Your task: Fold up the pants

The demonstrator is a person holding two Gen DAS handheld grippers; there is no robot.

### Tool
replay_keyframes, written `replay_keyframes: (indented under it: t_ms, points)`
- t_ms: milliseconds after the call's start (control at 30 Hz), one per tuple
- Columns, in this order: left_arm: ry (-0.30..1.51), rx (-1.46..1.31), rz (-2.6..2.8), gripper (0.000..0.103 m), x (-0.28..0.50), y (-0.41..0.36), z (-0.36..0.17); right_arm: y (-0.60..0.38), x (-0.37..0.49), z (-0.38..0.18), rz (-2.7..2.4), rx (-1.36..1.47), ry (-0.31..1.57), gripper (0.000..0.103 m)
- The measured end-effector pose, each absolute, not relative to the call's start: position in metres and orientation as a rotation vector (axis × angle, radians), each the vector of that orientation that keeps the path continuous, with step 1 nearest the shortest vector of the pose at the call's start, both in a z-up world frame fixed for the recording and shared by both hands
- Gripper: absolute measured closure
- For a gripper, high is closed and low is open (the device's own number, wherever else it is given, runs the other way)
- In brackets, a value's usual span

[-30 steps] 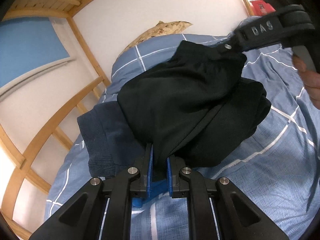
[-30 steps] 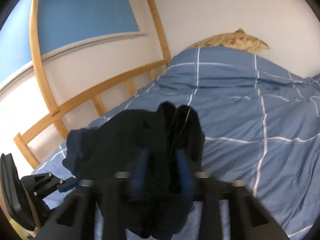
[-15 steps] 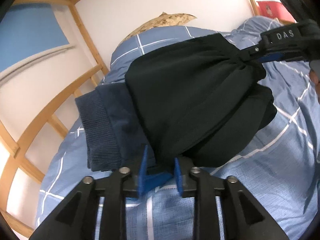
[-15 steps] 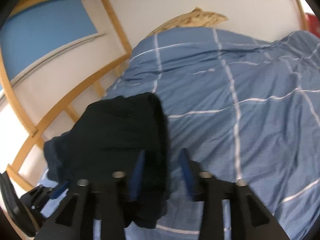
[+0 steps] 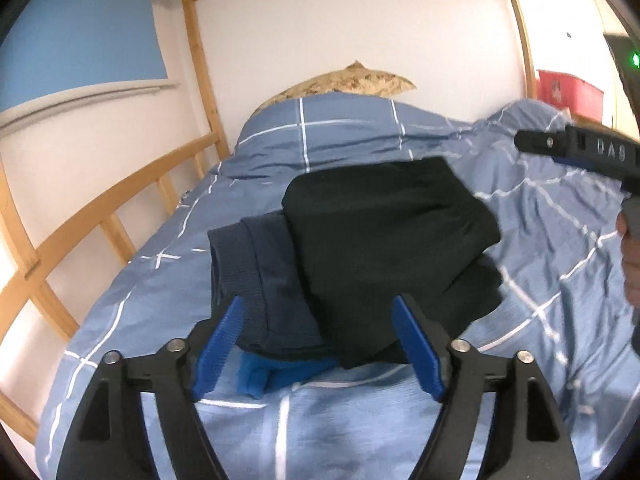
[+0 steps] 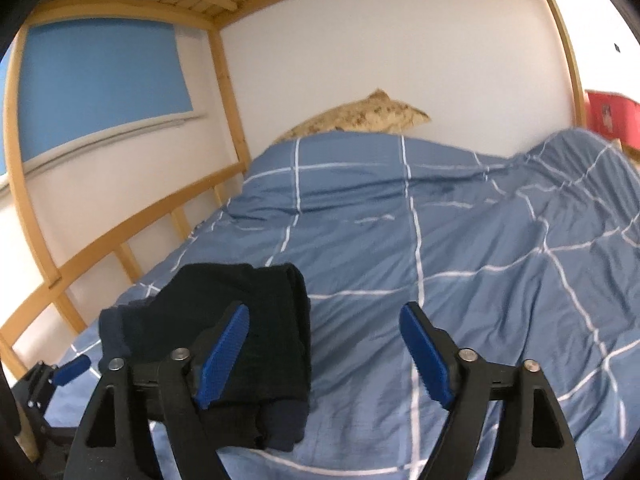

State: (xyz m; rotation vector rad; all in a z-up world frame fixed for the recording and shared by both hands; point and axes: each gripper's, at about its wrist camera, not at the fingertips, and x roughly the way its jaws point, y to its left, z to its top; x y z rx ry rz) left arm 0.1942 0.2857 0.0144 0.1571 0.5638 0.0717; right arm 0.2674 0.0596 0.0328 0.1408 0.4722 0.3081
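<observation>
Both tongs, left (image 5: 318, 344) and right (image 6: 324, 354), are opening empty, leaving the folded black pants (image 5: 384, 240) resting atop the stack on the blue checked duvet (image 6: 460, 240).

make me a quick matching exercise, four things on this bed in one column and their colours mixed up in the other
Things:
1. folded pants on top
2. garment under them
3. duvet
4. pillow

Colours:
A. blue with white grid lines
B. black
C. mottled tan
D. navy

Pairs: 1-B, 2-D, 3-A, 4-C
</observation>
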Motion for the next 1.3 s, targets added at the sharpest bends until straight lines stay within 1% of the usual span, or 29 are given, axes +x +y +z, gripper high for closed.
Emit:
replay_keyframes:
  t_ms: [233, 367, 400, 467, 600, 667, 967, 1300]
  points:
    - [0.55, 0.143, 0.116, 0.023, 0.161, 0.261, 0.036, 0.041, 0.24, 0.044, 0.336, 0.13, 0.456, 0.02]
    - [0.553, 0.112, 0.125, 0.016, 0.137, 0.239, 0.045, 0.022, 0.217, 0.046, 0.322, 0.104, 0.464, 0.019]
    - [0.548, 0.099, 0.119, 0.014, 0.13, 0.232, 0.047, 0.017, 0.211, 0.046, 0.315, 0.096, 0.467, 0.016]
    - [0.545, 0.076, 0.104, 0.009, 0.118, 0.215, 0.05, 0.004, 0.196, 0.046, 0.298, 0.069, 0.468, 0.013]
    - [0.542, 0.056, 0.086, 0.003, 0.104, 0.187, 0.054, -0.021, 0.165, 0.046, 0.247, 0.017, 0.459, 0.013]
    - [0.536, 0.06, 0.086, 0.001, 0.096, 0.171, 0.055, -0.036, 0.148, 0.046, 0.215, -0.002, 0.457, 0.009]
    - [0.545, 0.06, 0.03, 0.001, 0.071, 0.119, 0.054, -0.095, 0.091, 0.043, 0.117, 0.016, 0.474, 0.007]
    - [0.55, 0.073, 0.076, 0.001, 0.058, 0.09, 0.049, -0.126, 0.056, 0.035, 0.086, 0.029, 0.491, 0.007]
